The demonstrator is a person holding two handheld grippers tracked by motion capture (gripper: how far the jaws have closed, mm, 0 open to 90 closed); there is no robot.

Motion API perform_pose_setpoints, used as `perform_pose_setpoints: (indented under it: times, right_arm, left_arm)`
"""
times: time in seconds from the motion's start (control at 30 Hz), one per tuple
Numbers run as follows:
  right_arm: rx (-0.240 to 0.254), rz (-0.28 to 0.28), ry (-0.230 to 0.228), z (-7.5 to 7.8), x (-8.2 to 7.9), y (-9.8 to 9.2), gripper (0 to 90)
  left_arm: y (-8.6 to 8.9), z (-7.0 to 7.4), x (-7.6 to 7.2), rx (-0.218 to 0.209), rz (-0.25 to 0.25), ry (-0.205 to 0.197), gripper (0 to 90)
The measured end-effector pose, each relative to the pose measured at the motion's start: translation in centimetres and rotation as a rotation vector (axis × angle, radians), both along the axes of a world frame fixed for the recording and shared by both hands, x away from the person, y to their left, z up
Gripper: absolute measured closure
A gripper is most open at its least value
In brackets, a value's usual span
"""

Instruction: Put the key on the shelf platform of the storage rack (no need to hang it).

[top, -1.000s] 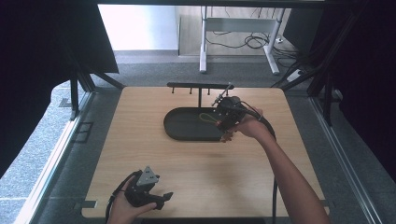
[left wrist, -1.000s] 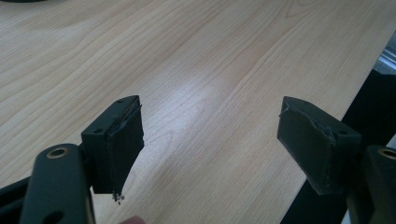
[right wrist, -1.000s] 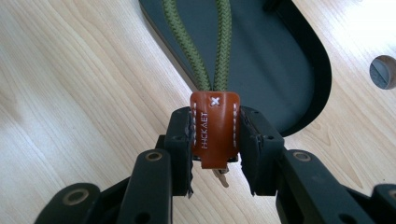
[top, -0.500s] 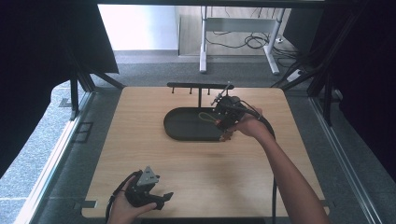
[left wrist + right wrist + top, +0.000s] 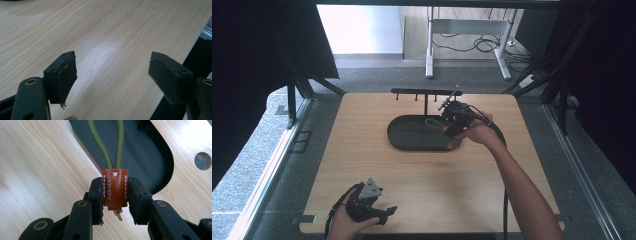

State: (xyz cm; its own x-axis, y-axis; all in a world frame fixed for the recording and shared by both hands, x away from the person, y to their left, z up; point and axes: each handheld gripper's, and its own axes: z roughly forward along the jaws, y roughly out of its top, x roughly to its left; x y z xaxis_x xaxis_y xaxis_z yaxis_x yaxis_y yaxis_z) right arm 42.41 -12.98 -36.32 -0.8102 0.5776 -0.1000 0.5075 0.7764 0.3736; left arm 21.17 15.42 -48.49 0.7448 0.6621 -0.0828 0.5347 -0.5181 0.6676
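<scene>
A key strap with an olive green cord loop and a brown leather tab hangs from my right gripper, which is shut on the tab. In the high view that gripper hovers over the right end of a black oval tray, and the cord loop trails towards the tray's middle. The tray's rim curves just beyond the tab. My left gripper rests near the table's front edge. Its jaws stand wide open over bare wood.
A black rack with small hooks stands just behind the tray. The wooden table has a round hole near the tray's end. Its edge drops off by the left gripper. A cable trails along the right forearm.
</scene>
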Motion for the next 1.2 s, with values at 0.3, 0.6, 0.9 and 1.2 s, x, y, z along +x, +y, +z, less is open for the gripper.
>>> perform_pose_setpoints:
  times: [0.3,0.6,0.9,1.2]
  right_arm:
    - [-0.004,-0.01,0.006,-0.5,1.4,0.7,66.6]
    - [-0.01,-0.011,0.01,-1.5,3.3,1.6,66.6]
    - [-0.01,-0.015,0.019,-3.2,4.7,2.0,66.5]
    - [-0.007,-0.016,0.02,-5.3,5.1,2.3,66.4]
  left_arm:
    - [0.4,-0.1,0.2,-0.001,0.007,0.004,23.2]
    - [0.8,-0.2,0.3,-0.003,0.018,0.009,23.2]
    - [1.1,-0.4,0.4,-0.013,0.029,0.013,23.2]
    - [1.0,-0.4,0.4,-0.008,0.025,0.014,23.2]
